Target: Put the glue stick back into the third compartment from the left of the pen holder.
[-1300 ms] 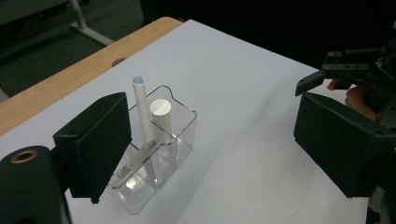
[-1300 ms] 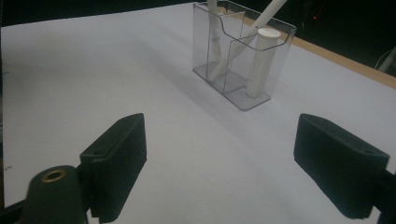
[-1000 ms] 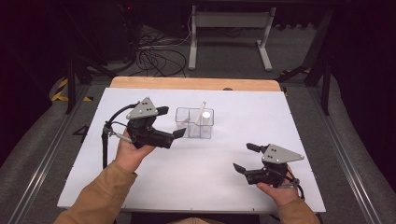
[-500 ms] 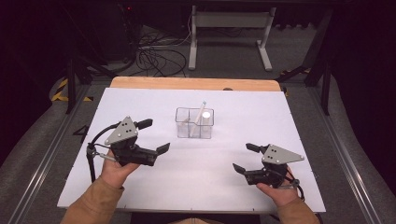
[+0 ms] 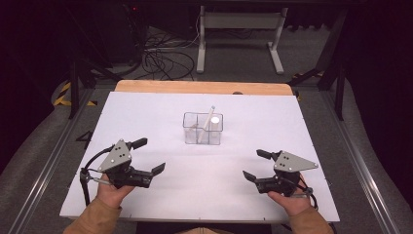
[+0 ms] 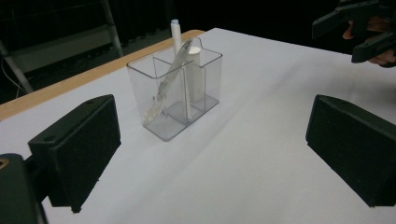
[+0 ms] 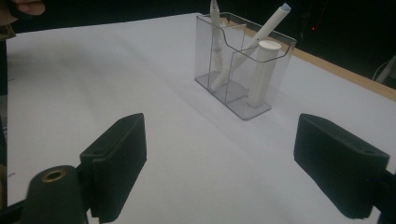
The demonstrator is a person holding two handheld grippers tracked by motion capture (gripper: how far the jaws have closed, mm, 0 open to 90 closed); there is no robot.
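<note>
Clear organizer point(image 5: 203, 128) stands mid-table on the white tabletop point(image 5: 146, 112), holding a pen point(image 6: 176, 35), a white tube point(image 7: 262, 70) and a clear stick. Dark room, cables on the floor beyond. My left gripper point(image 5: 149, 157) and right gripper point(image 5: 255, 164) rest open, empty, well apart; nothing obstructs

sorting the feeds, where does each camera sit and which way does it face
High view: above the person's side, looking forward and down on the table; both hands and tongs show.
Left gripper view: rides the left tongs, facing the clear holder; its open jaws show.
Right gripper view: rides the right tongs, open jaws showing.
All share the holder.
</note>
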